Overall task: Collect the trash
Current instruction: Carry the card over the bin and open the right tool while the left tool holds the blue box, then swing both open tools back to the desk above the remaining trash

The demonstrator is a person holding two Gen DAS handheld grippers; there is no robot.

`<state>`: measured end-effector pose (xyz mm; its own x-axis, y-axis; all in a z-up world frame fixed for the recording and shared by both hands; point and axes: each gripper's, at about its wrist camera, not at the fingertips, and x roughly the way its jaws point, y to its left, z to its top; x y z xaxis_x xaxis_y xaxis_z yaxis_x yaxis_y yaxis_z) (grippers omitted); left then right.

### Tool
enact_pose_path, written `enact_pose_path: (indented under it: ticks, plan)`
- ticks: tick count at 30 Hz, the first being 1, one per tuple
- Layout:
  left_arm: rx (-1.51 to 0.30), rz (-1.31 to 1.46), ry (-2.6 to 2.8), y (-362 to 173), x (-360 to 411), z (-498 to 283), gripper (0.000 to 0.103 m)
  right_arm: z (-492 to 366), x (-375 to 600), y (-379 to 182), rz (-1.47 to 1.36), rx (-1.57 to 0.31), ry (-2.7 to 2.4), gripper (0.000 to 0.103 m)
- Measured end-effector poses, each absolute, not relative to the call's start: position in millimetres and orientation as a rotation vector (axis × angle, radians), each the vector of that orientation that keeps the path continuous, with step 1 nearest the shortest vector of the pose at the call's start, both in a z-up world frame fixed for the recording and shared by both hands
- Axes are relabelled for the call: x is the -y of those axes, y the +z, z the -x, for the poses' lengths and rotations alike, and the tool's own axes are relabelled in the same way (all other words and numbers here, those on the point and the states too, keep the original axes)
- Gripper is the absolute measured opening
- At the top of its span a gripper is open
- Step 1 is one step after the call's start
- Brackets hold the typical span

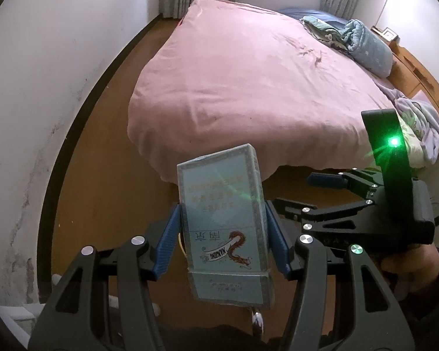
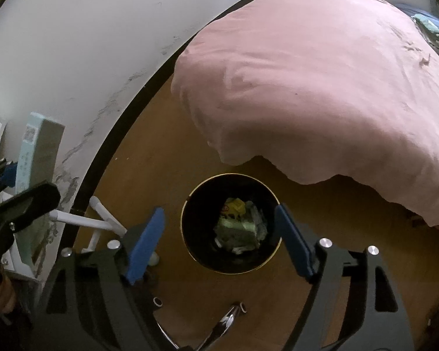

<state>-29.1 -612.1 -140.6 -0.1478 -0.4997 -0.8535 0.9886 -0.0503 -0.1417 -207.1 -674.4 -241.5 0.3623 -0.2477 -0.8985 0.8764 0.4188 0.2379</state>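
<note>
Cigarette pack up in the left gripper, bin waiting below.

The left gripper (image 1: pixel 224 239) clamped the pale blue cigarette pack (image 1: pixel 224 222) upright between its blue pads, in the air near the pink bed (image 1: pixel 248 82). The right gripper (image 2: pixel 219 242) hung wide open and empty right above the black trash bin (image 2: pixel 196 228), which stood on the floor beside the bed.

Pale-blue cig pack (image 1: pixel 224 225) upright, clamped btwn left gripper (image 1: pixel 223 234) pads.
</note>
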Motion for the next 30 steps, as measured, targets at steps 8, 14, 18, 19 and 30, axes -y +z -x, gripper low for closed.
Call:
enact_pose_path:
  ticks: [8,14,18,19,30]
  plan:
    - [-0.949,-0.744,-1.555,-146,620,34,0.055,220,680,-239,-0.853,-0.89,-0.91,0.08]
    - [-0.962,-0.742,-1.568,-149,622,38,0.065,229,684,-237,-0.877,-0.868,-0.94,0.08]
    - [-0.94,-0.739,-1.567,-148,618,40,0.079,227,683,-236,-0.871,-0.876,-0.928,0.081]
    - [-0.937,-0.737,-1.566,-147,617,40,0.083,227,683,-236,-0.869,-0.877,-0.927,0.081]
    - [-0.883,-0.708,-1.461,-95,578,24,0.094,216,664,-211,-0.763,-0.873,-0.953,0.086]
